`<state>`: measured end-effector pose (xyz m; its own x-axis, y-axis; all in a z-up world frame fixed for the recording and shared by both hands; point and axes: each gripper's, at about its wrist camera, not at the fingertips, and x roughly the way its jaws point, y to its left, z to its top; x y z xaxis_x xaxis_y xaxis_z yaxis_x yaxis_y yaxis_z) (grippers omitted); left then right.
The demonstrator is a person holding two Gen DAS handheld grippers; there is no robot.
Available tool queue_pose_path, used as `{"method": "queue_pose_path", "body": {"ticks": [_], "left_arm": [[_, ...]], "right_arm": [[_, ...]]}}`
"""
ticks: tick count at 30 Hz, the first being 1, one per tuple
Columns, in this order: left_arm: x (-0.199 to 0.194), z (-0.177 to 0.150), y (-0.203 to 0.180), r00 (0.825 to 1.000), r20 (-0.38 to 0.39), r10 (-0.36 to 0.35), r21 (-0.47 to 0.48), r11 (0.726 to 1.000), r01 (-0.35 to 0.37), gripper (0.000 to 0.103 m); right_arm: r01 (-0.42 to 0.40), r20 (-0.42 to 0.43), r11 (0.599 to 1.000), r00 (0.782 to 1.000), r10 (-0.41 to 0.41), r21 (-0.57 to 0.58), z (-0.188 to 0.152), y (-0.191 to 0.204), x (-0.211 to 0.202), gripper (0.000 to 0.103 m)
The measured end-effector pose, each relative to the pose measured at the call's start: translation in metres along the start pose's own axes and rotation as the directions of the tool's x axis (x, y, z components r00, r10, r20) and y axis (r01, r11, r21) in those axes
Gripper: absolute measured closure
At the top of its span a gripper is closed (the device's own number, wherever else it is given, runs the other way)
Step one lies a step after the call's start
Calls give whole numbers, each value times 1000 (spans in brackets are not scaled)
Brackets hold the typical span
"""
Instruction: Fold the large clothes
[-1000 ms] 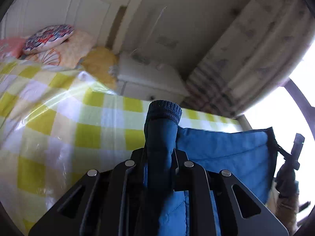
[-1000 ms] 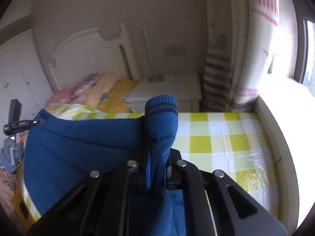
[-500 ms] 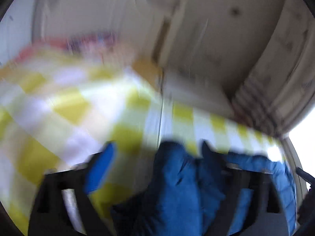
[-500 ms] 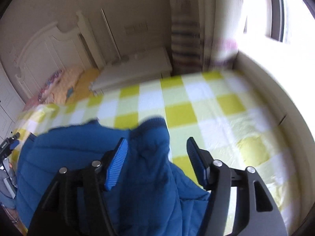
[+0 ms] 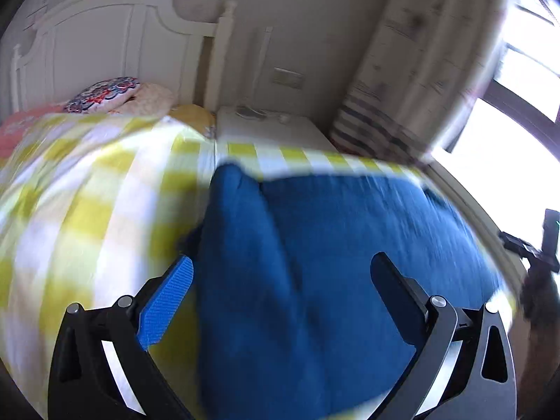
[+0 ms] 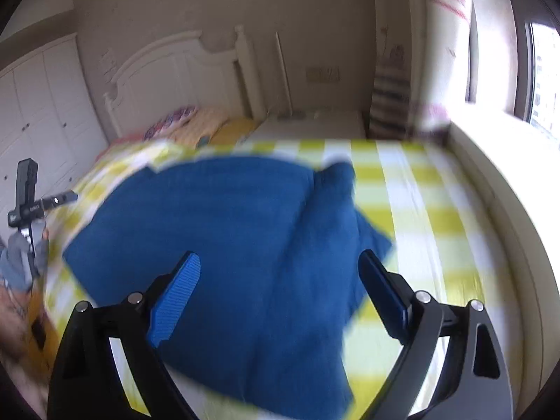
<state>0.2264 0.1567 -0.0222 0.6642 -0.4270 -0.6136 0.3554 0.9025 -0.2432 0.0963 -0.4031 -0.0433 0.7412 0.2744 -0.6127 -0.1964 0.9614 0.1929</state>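
A large blue garment (image 5: 332,245) lies spread on the yellow-and-white checked bed cover (image 5: 87,210). One sleeve lies folded over its left side in the left wrist view. My left gripper (image 5: 280,269) is open and empty above the garment. In the right wrist view the same garment (image 6: 245,238) lies flat with a sleeve folded along its right side. My right gripper (image 6: 280,266) is open and empty above it. Both views are blurred by motion.
A white headboard (image 5: 105,45) and pillows (image 5: 105,94) are at the bed's far end. A white nightstand (image 5: 273,129) and a curtain (image 5: 413,80) stand behind. A tripod with a device (image 6: 26,189) stands at the bed's left side. A window ledge (image 6: 507,175) runs along the right.
Both grippers held the blue sleeves a second ago. Both have opened and let the sleeves drop onto the garment, then pulled back and up.
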Motion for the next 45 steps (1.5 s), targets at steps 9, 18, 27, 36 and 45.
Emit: {"method": "queue_pose_path", "body": {"ticks": [9,18,27,36,45], "left_arm": [[30,-61,14,976,-160,-150,-81,987,139,4],[-2,-87,13,982,-93,-167,-201,969,146,48],[-83,-161,-3,984,-74,-163,-225,964,143,42],[-157,-77,-9,960,263,92,-183,982,-44,4],[-26,51,-99,977,95,193,-71,980,-187,4]], "right_arm": [[-169,-30,970,984,177,175,-69,-37,4,36],[-51,-16,993,998,53,106,-91,13,-12,80],[-106,-26,992,994,109,74,-148,36,-69,75],[38,243,999,969,-40,13,-70,51,-137,17],[60,259,996,965,-41,-65,75,136,-17,3]]}}
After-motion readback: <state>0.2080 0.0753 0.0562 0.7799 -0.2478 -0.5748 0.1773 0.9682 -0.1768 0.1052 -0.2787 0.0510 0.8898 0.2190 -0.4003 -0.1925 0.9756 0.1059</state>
